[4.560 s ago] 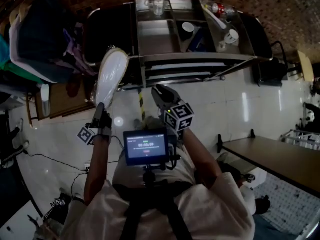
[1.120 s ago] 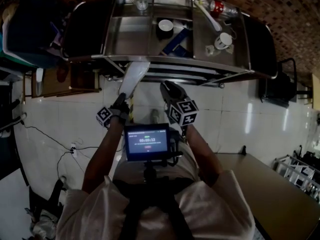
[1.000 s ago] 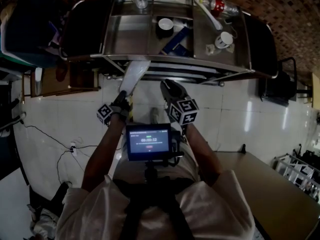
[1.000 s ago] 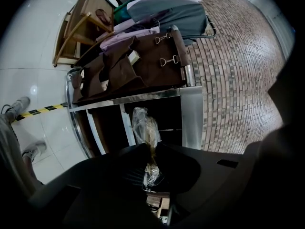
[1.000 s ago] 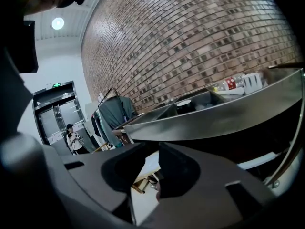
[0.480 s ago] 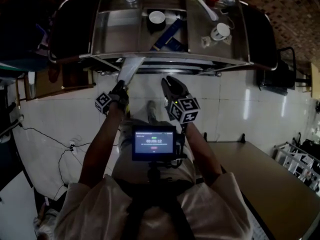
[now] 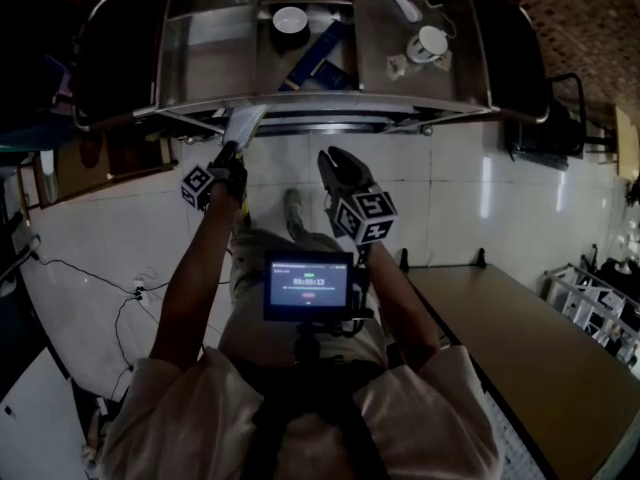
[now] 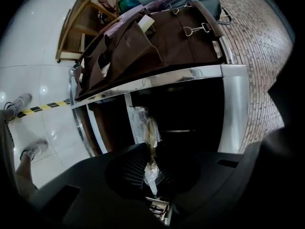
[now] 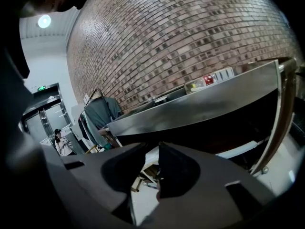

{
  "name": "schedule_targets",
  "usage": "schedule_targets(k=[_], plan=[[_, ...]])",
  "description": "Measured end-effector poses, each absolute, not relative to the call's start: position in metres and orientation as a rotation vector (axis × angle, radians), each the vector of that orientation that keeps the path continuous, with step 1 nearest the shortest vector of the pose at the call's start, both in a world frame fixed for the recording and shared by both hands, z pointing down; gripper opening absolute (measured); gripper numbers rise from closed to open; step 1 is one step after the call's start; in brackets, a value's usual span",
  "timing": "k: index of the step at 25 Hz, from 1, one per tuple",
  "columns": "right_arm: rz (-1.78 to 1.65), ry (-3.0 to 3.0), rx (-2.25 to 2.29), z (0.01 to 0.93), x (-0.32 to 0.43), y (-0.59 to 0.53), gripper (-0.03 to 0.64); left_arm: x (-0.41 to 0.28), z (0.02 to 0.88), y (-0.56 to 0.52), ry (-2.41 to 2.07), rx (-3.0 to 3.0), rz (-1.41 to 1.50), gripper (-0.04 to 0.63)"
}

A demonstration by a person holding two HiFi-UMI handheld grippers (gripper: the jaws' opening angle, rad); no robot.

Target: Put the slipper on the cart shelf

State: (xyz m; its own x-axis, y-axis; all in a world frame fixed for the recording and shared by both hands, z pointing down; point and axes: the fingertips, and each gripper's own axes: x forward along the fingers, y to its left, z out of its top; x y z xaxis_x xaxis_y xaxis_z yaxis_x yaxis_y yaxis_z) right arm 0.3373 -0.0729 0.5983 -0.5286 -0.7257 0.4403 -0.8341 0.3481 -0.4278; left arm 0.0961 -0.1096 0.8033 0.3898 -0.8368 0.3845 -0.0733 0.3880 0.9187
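Note:
A white slipper (image 7: 243, 124) in clear plastic wrap sticks out ahead of my left gripper (image 7: 232, 151), which is shut on its heel end. The slipper's front end lies at the steel cart's (image 7: 480, 98) front edge, under the top tray's rim. In the left gripper view the slipper (image 8: 145, 123) stands edge-on between the jaws of my left gripper (image 8: 151, 151), pointing into the cart's dark lower shelf opening (image 8: 190, 123). My right gripper (image 7: 333, 162) hovers beside it, short of the cart, shut and holding nothing. The right gripper view shows the right gripper (image 9: 152, 149) below the cart's steel rim (image 9: 200, 104).
The cart's top tray holds a bowl (image 7: 290, 20), a cup (image 7: 432, 43), a blue packet (image 7: 320, 53) and bottles. A brown bag (image 8: 143, 46) hangs on the cart's end. A wooden table (image 7: 520, 328) stands at the lower right. Cables (image 7: 110, 280) run over the white tiles at the left.
My left gripper has carried the slipper forward and lower, from short of the cart to its front edge. The right gripper has followed a little way. The cart now sits nearer.

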Motion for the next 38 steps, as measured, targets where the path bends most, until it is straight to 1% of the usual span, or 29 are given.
schedule_targets(k=[4,18,22,28,29,35,38], plan=[[0.955,-2.415,1.447,0.604,0.347,-0.073,0.100,0.101,0.809,-0.118,-1.076,1.064,-0.625,0.051],[0.995,-2.375,1.464,0.624,0.348,-0.072,0.100,0.094,0.824,-0.147,-1.126,0.992,-0.721,0.052],[1.026,-2.362,1.460,0.636,0.357,-0.074,0.100,0.112,0.826,-0.168,-1.079,1.004,-0.763,0.055],[1.051,-2.338,1.472,0.647,0.366,-0.075,0.100,0.136,0.836,-0.183,-1.052,1.049,-0.709,0.058],[1.059,-2.332,1.470,0.647,0.367,-0.073,0.100,0.139,0.836,-0.185,-1.044,1.068,-0.695,0.066],[1.067,-2.317,1.484,0.654,0.372,-0.067,0.100,0.171,0.837,-0.195,-0.978,1.201,-0.542,0.166],[1.079,-2.309,1.486,0.657,0.372,-0.064,0.100,0.184,0.842,-0.197,-0.952,1.270,-0.430,0.190]])
